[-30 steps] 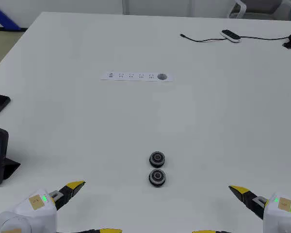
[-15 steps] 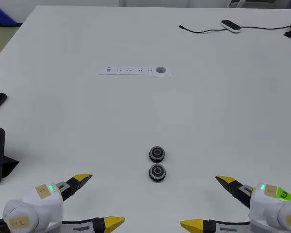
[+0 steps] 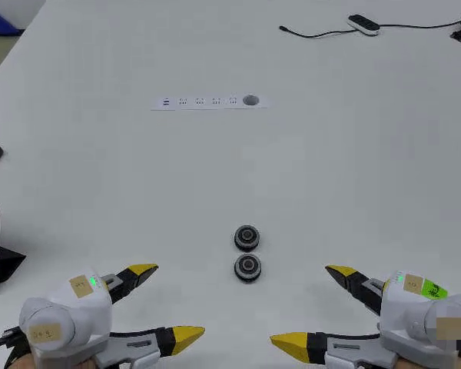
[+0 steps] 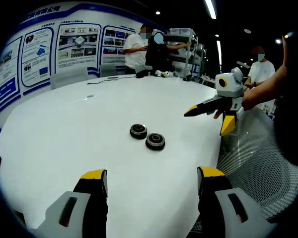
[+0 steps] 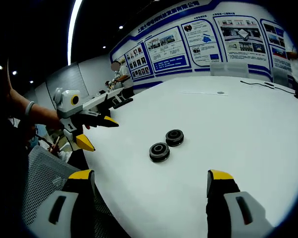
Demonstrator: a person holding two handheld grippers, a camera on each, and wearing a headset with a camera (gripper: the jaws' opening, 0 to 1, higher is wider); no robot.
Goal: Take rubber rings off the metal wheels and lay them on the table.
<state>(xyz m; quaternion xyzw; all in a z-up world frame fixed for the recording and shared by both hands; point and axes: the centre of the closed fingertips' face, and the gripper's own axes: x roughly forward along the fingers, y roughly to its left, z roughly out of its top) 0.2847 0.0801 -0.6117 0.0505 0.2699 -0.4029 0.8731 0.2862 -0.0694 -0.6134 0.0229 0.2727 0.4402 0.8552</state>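
Resting flat on the smooth white table, two round metal wheels are seen nearly touching, the far wheel and near wheel, each ringed in black rubber. The left gripper and right gripper are held spread, yellow-tipped, apart from both.

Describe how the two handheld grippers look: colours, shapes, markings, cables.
Both the left gripper and the right gripper have rounded white bodies and long black jaws ending in pointed yellow tips. Each body carries a small lit green light. The left one bears tan stickers and has a thin black cable at its rear; the right one has a bright green sticker beside a tan one.
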